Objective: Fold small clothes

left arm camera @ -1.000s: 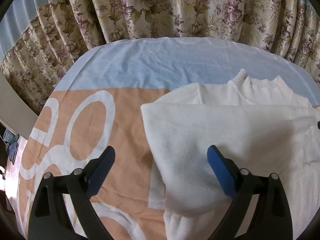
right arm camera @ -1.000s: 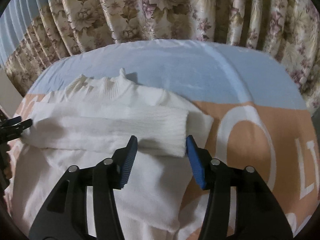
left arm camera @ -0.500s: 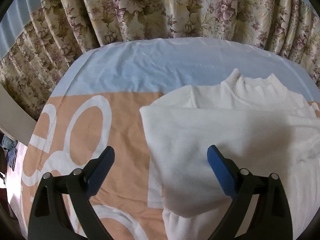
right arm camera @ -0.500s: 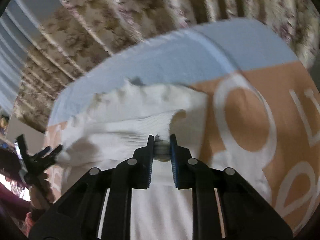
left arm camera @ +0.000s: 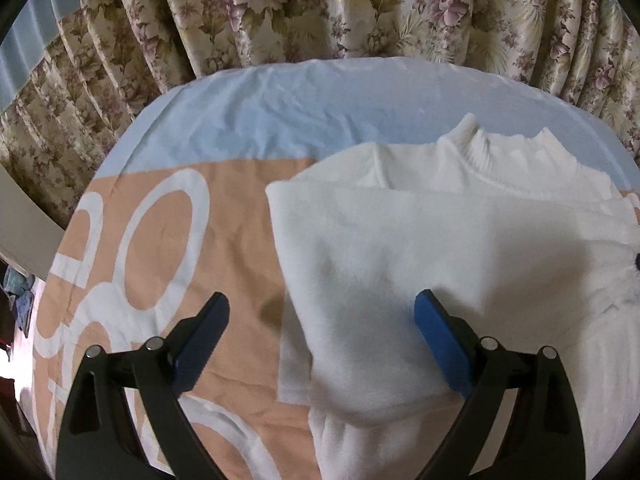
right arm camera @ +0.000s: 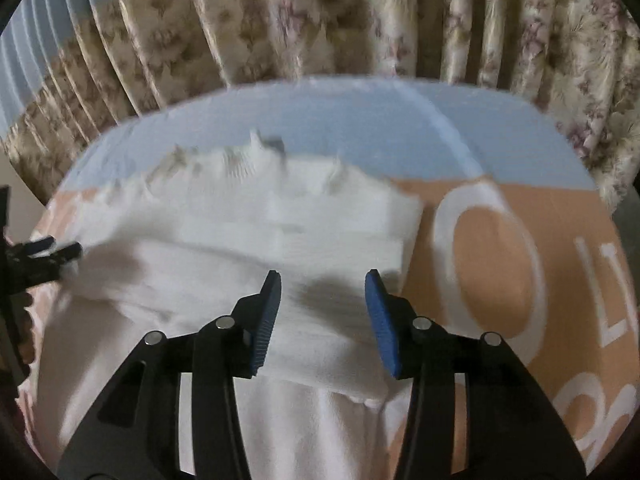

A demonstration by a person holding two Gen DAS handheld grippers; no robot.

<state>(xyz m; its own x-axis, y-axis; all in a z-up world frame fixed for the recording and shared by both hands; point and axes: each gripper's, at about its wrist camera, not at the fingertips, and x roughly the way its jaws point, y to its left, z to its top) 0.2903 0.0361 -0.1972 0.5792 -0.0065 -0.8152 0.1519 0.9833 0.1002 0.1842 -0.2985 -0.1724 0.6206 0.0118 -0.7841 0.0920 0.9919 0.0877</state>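
A white knit sweater [left arm camera: 400,240] lies flat on the bed, collar toward the curtain, with one sleeve [right arm camera: 340,248] folded across its chest. My left gripper [left arm camera: 320,300] hovers open over the sweater's left edge, nothing between its blue pads. My right gripper [right arm camera: 323,276] hangs just above the folded sleeve near its cuff. Its jaws are opening and the pads stand apart from the fabric below. The left gripper [right arm camera: 40,256] also shows at the left edge of the right wrist view, at the sweater's far side.
The bed sheet [left arm camera: 160,248] is orange with large white rings and letters, and has a pale blue band [left arm camera: 300,112] at the far side. Floral curtains [left arm camera: 320,8] hang right behind the bed. Bare sheet [right arm camera: 500,272] lies to the right of the sweater.
Half a second ago the right gripper was shut on the sleeve cuff. Its jaws have since parted and the sleeve lies across the chest. The left gripper has stayed put.
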